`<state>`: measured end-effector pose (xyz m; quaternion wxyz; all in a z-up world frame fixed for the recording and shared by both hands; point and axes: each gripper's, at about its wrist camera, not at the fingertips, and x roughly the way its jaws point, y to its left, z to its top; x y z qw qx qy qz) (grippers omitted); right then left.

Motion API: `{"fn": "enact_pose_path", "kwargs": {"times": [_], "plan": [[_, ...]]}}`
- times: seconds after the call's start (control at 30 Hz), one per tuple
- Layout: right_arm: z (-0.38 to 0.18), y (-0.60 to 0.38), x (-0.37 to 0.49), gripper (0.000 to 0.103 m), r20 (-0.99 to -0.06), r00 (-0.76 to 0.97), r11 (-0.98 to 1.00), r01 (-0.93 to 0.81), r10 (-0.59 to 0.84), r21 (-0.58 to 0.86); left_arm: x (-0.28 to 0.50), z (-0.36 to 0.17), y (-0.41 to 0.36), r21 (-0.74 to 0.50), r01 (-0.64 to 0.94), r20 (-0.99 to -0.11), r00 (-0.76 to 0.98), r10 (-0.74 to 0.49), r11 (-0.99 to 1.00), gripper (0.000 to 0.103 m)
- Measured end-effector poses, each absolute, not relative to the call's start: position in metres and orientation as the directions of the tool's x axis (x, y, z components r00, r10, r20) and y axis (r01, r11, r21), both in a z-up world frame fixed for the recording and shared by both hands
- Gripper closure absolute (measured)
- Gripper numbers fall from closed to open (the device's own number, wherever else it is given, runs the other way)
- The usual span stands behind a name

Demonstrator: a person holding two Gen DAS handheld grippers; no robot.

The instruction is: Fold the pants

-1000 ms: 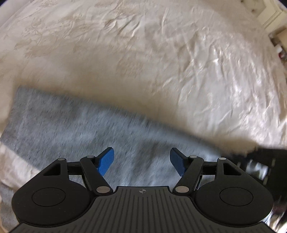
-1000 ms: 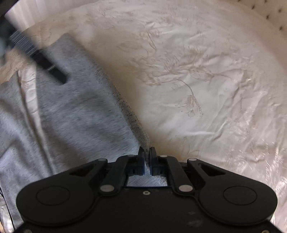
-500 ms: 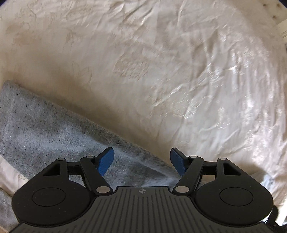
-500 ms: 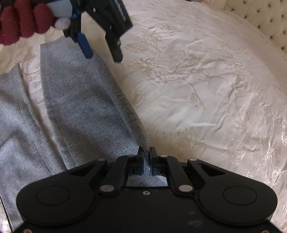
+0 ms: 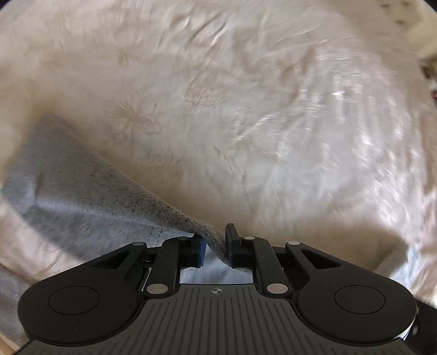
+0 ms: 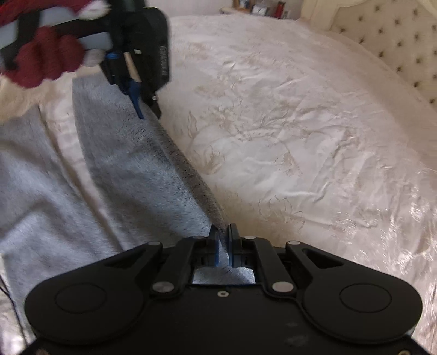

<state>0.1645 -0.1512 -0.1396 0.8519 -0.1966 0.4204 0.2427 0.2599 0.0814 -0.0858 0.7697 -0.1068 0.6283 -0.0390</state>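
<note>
Grey speckled pants (image 6: 131, 169) lie on a cream satin bedspread (image 6: 286, 136), one long edge raised off it in a taut ridge. My right gripper (image 6: 223, 232) is shut on the near end of that edge, with cloth between its blue pads. Farther along the edge, at the upper left of the right wrist view, a hand in a dark red glove (image 6: 46, 62) holds my left gripper (image 6: 148, 113). In the left wrist view the left gripper (image 5: 214, 237) has its jaws closing on the pants (image 5: 95, 207), and a fold of grey cloth is pinched between them.
The embroidered bedspread (image 5: 245, 109) stretches wide to the right of the pants. A tufted cream headboard (image 6: 387, 35) borders the bed at the upper right. Small items stand on a shelf (image 6: 259, 6) beyond the bed's far side.
The left jaws stood wide over the pants' edge and have come together on it. Still shut on the cloth, the right gripper has moved along and risen, and the edge between them is lifted.
</note>
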Motion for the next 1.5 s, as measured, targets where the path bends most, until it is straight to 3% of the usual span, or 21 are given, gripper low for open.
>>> {"fn": "enact_pose_path", "kwargs": {"times": [0.23,0.43,0.77,0.87,1.13,1.43,1.5], "plan": [[-0.118,-0.138,0.084,0.095,-0.799,0.561,0.831,-0.536,0.217,-0.15,0.149,-0.046,0.096,-0.198,0.001,-0.938,0.29,-0.19,0.98,0.089],[-0.141,-0.127,0.041,0.094,-0.849,0.491,0.859,-0.503,0.194,-0.095,0.093,-0.074,0.1,-0.155,-0.02,-0.969,0.199,-0.148,0.988,0.089],[-0.181,-0.129,0.018,0.09,-0.903,0.392,0.939,-0.342,0.174,0.032,0.071,-0.132,0.109,-0.073,-0.049,-0.995,0.078,-0.069,0.996,0.09],[-0.176,-0.139,0.014,0.081,-0.895,0.398,0.957,-0.277,0.2,0.09,0.072,-0.126,0.112,-0.111,-0.064,-0.991,0.087,-0.106,0.992,0.089],[-0.169,-0.145,-0.004,0.085,-0.887,0.413,0.969,-0.215,0.205,0.124,0.082,-0.083,0.09,-0.13,0.048,-0.967,0.215,-0.137,0.99,0.087],[-0.13,-0.2,0.006,0.05,-0.825,0.563,0.983,0.124,0.041,0.133,0.082,-0.11,0.041,-0.103,0.16,-0.967,0.216,-0.136,0.982,0.086],[-0.122,-0.219,0.014,0.036,-0.811,0.583,0.968,0.223,-0.037,0.117,0.083,-0.128,0.036,-0.104,0.156,-0.979,0.159,-0.128,0.982,0.086]]}}
